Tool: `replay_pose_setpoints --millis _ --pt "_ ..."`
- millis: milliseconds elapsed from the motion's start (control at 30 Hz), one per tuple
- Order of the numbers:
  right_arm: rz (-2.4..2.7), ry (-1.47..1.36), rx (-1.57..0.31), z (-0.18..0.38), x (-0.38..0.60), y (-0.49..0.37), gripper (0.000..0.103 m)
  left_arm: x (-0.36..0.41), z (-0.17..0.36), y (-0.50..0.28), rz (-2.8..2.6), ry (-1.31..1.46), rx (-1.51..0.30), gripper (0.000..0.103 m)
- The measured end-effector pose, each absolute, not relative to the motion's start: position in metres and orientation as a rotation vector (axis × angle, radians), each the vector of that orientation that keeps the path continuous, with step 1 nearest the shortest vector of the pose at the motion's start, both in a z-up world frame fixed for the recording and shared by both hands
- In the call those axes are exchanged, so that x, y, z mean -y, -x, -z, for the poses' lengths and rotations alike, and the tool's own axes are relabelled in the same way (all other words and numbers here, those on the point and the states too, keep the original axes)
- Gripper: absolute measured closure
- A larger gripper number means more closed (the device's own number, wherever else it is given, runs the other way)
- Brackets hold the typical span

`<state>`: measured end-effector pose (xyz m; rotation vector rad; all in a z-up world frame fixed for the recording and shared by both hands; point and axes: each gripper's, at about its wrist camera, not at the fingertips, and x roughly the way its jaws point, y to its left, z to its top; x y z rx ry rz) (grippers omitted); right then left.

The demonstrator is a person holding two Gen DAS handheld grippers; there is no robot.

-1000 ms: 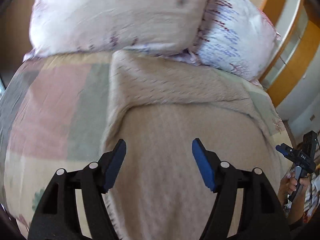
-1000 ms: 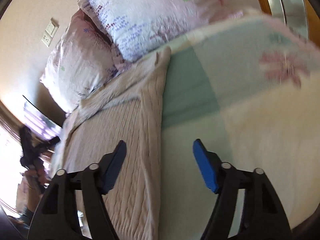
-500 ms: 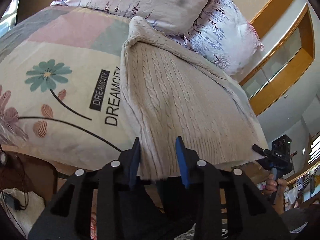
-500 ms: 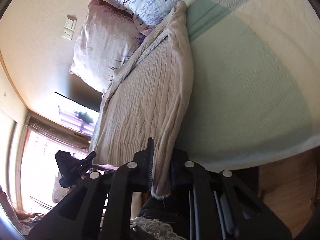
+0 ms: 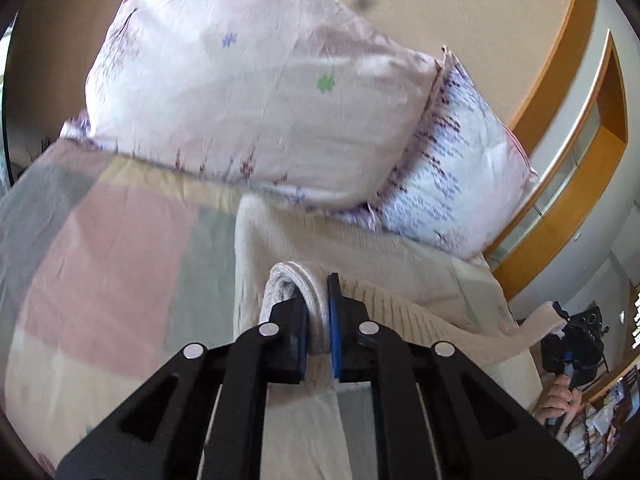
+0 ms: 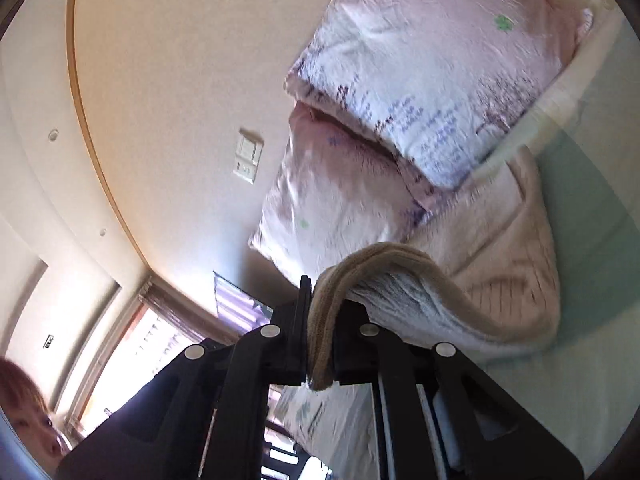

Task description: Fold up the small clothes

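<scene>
A beige cable-knit sweater (image 5: 360, 252) lies on the bed with its far end against the pillows. My left gripper (image 5: 318, 320) is shut on its hem at one corner, and the pinched edge curls up between the blue pads. My right gripper (image 6: 318, 320) is shut on the other hem corner (image 6: 384, 268) and holds it lifted, so the knit arcs over the rest of the sweater (image 6: 512, 240). The right gripper (image 5: 572, 344) also shows at the right edge of the left wrist view.
Two floral pillows (image 5: 256, 92) (image 5: 452, 184) lean on the wall behind the sweater. The patchwork bedspread (image 5: 100, 248) lies to the left and a green patch (image 6: 600, 248) to the right. A wooden frame (image 5: 576, 168) stands at the right. A person's face (image 6: 24, 412) shows low left.
Both grippers closed on the sweater's hem at the bed's near edge, then lifted it and carried it up toward the pillows. The lower half now arcs over the upper half.
</scene>
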<state>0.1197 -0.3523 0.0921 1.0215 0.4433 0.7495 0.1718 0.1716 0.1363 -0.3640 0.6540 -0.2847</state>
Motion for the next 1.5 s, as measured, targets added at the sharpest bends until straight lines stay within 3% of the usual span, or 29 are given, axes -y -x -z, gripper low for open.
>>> replay_pose_setpoints --millis 100,233,267,300,333,367,400,467,567,667,833,900,1000,1133,1233,1333,1367,1467,1500 --pt "-0.680 -1.090 -0.427 -0.088 0.352 -0.188 0.095 -0.156 -0.141 -0.244 0.220 0.309 -0.652 0.095" --pt "-0.459 -1.091 -0.537 -0.054 0.348 -0.277 0.093 -0.134 -0.103 -0.328 0.174 0.288 -0.756 0.090" --pt "-0.397 -1.065 -0.593 -0.043 0.347 -0.295 0.084 -0.133 -0.090 -0.344 0.157 0.300 -0.807 0.088" --pt "-0.350 -1.042 -0.646 -0.035 0.346 -0.306 0.059 -0.137 -0.084 -0.349 0.141 0.320 -0.827 0.072" --pt "-0.312 -1.033 -0.692 -0.028 0.350 -0.312 0.044 -0.144 -0.082 -0.348 0.138 0.346 -0.823 0.061" --pt "-0.307 -1.037 -0.681 -0.025 0.354 -0.310 0.024 -0.153 -0.085 -0.341 0.139 0.365 -0.791 0.037" --pt "-0.312 -1.033 -0.633 -0.026 0.359 -0.303 0.013 -0.162 -0.089 -0.331 0.141 0.372 -0.753 0.027" --pt "-0.300 -0.983 -0.525 -0.034 0.371 -0.286 0.006 -0.181 -0.091 -0.313 0.162 0.372 -0.735 0.024" --pt "-0.325 -0.943 -0.492 -0.046 0.379 -0.281 0.006 -0.200 -0.069 -0.303 0.229 0.429 -0.847 0.026" --pt "-0.325 -0.904 -0.480 -0.049 0.379 -0.279 0.006 -0.207 -0.039 -0.300 0.289 0.525 -0.959 0.040" --pt "-0.316 -0.884 -0.517 -0.043 0.375 -0.285 0.006 -0.197 -0.015 -0.298 0.342 0.605 -0.974 0.044" --pt "-0.322 -0.890 -0.522 -0.042 0.376 -0.285 0.006 -0.194 -0.005 -0.301 0.389 0.704 -0.995 0.071" --pt "-0.336 -0.900 -0.525 -0.044 0.375 -0.286 0.006 -0.190 0.009 -0.303 0.397 0.831 -1.002 0.086" --pt "-0.345 -0.923 -0.501 -0.052 0.384 -0.282 0.006 -0.170 -0.026 -0.296 0.470 0.919 -0.913 0.088" --pt "-0.332 -0.916 -0.466 -0.062 0.396 -0.275 0.007 -0.105 -0.080 -0.301 0.642 0.873 -0.817 0.089" --pt "-0.274 -0.850 -0.457 -0.072 0.408 -0.271 0.008 -0.015 -0.098 -0.315 0.816 0.829 -0.796 0.089" --pt "-0.257 -0.833 -0.465 -0.074 0.410 -0.271 0.008 0.016 -0.094 -0.323 0.883 0.836 -0.824 0.086" --pt "-0.253 -0.823 -0.518 -0.070 0.429 -0.276 0.007 0.097 -0.066 -0.339 1.084 0.917 -0.982 0.063" --pt "-0.260 -0.833 -0.536 -0.067 0.435 -0.278 0.005 0.112 -0.061 -0.338 1.112 0.933 -1.004 0.059"
